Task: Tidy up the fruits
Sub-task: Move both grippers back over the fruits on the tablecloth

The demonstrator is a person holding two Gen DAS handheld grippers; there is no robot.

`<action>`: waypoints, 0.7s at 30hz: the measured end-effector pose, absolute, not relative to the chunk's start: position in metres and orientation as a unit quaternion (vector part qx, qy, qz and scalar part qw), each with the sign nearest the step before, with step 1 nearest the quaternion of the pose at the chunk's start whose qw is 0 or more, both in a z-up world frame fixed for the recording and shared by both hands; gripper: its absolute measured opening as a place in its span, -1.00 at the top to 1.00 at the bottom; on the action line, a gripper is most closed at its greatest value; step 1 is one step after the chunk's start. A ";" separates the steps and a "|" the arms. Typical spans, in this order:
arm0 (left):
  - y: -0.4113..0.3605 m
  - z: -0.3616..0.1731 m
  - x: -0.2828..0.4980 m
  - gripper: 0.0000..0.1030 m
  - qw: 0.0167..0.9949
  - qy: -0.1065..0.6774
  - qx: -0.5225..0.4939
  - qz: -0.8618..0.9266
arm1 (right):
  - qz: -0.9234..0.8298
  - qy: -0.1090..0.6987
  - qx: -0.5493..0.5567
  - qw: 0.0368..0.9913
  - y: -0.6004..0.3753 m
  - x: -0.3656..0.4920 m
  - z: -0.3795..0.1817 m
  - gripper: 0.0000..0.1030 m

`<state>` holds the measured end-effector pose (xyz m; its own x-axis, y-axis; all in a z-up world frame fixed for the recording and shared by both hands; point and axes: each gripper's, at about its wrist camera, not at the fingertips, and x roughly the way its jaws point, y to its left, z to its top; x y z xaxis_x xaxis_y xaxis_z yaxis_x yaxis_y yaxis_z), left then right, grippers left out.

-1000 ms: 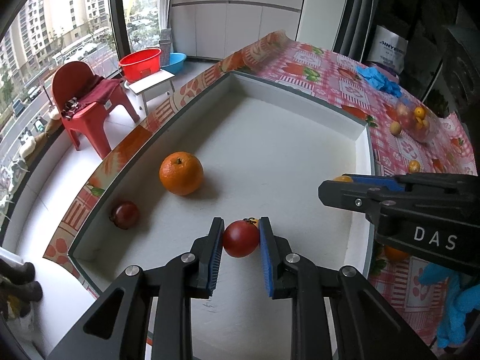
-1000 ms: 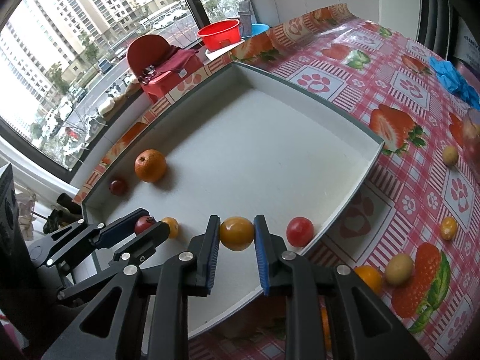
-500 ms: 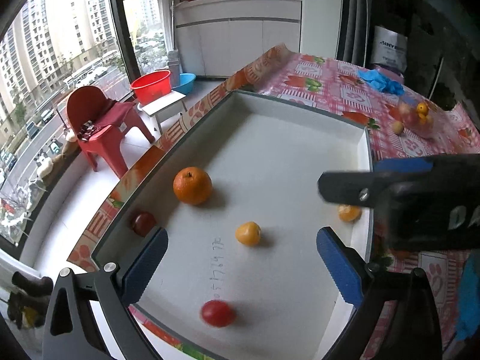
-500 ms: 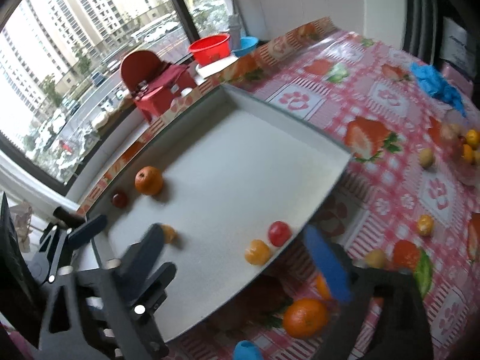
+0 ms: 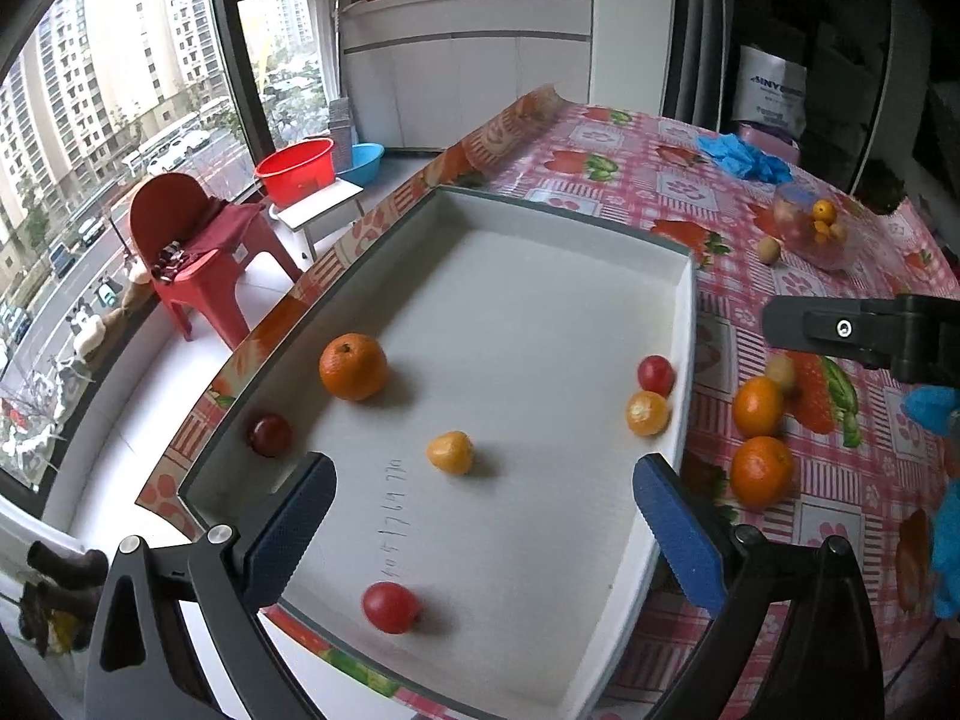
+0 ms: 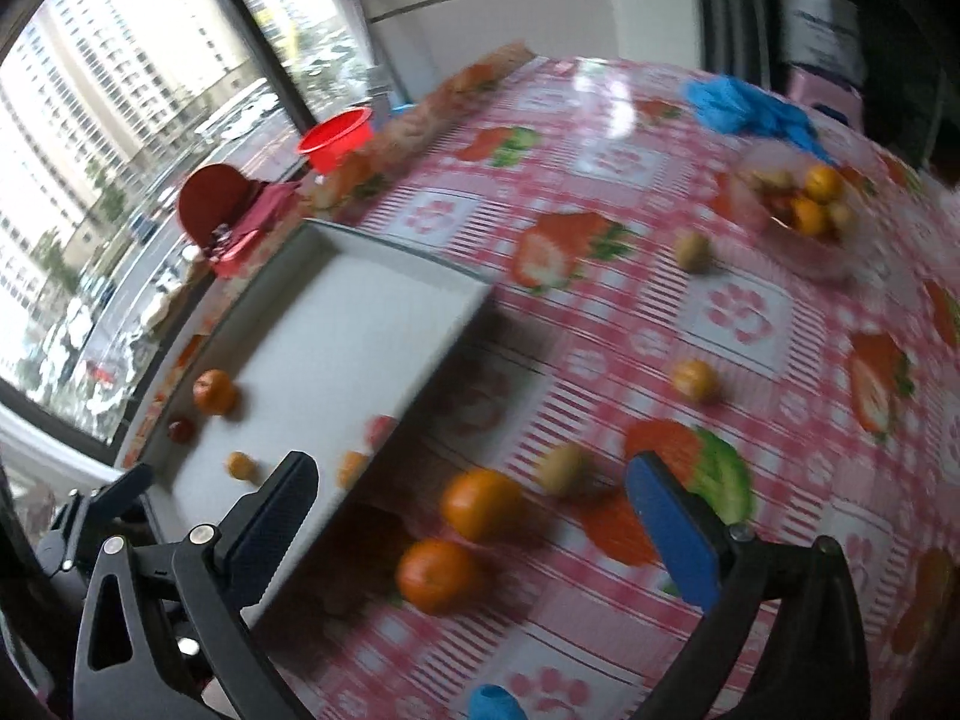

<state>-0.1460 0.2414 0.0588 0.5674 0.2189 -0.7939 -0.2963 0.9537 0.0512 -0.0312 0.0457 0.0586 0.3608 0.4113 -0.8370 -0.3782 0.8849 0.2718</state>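
I have both sets of fingers spread wide and carrying nothing. My left gripper (image 5: 480, 516) hovers over the near end of the shallow white rectangular tray (image 5: 689, 324), and my right gripper (image 6: 474, 516) hangs above the pink strawberry-print oilcloth surface (image 6: 738, 306) just outside the tray's right wall.

Six fruits lie in the tray: a large orange (image 5: 353, 366) and a dark red plum-like fruit (image 5: 270, 434) near the left wall, a small yellow-orange kumquat (image 5: 450, 452) in the middle, a red cherry tomato (image 5: 390, 607) close to the near rim, and another red tomato (image 5: 655, 374) touching a small orange citrus (image 5: 647, 413) against the right wall. They sit loose and apart, so I judge them dropped in singly, not yet grouped.

Two loose oranges (image 6: 480, 503) lie right between my right fingers' reach, with a small greenish-brown fruit (image 6: 561, 468) just beside them; I would take those next. The right view is blurred, so I'd settle first. The tray's far half is bare, leaving plenty of room, but its raised wall must be cleared on the way in.
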 end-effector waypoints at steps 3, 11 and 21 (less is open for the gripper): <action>0.233 0.060 -0.145 -0.94 0.884 0.444 -0.039 0.138 | 0.217 0.521 0.029 0.825 0.022 -0.028 0.050 -0.99; 0.209 0.063 -0.146 -0.94 0.887 0.447 -0.028 0.117 | 0.153 0.549 0.069 0.819 -0.042 -0.027 0.019 -1.00; 0.173 0.059 -0.144 -0.94 0.885 0.458 -0.007 0.078 | 0.124 0.543 0.028 0.830 -0.064 -0.034 0.008 -0.99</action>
